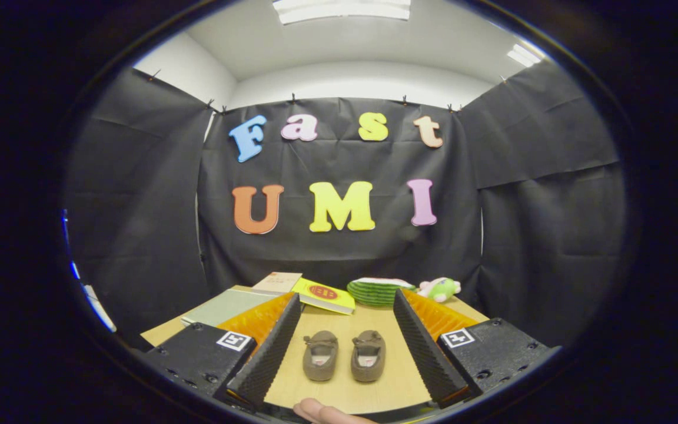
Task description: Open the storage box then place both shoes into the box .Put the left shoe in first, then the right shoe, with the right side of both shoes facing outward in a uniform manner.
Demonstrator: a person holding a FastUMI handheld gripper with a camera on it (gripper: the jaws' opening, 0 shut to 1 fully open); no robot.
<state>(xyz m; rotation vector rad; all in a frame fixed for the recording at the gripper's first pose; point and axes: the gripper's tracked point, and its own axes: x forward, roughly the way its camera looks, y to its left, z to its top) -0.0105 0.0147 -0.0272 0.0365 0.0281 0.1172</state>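
The gripper [348,368] has its two fingers spread wide apart, holding nothing, with a broad stretch of bare wooden table [339,394] between them. In that gap, ahead of the fingertips and touching neither finger, two small brown slipper-like shoes stand side by side with their heels toward the camera and toes pointing away: the left shoe [320,354] nearer the left finger, the right shoe [368,355] nearer the right one, a narrow strip of table between the pair. Beyond the shoes, toward the back of the table, lie a yellow book [324,295], a paler book [277,282] just behind it, and a flat grey-green folder [224,307] off to the left, partly hidden by the left finger. To the right of the yellow book sit a green striped cushion [377,291] and a small green and pink plush toy [440,288]. A fingertip [321,411] of a person's hand shows at the near edge, below the shoes.
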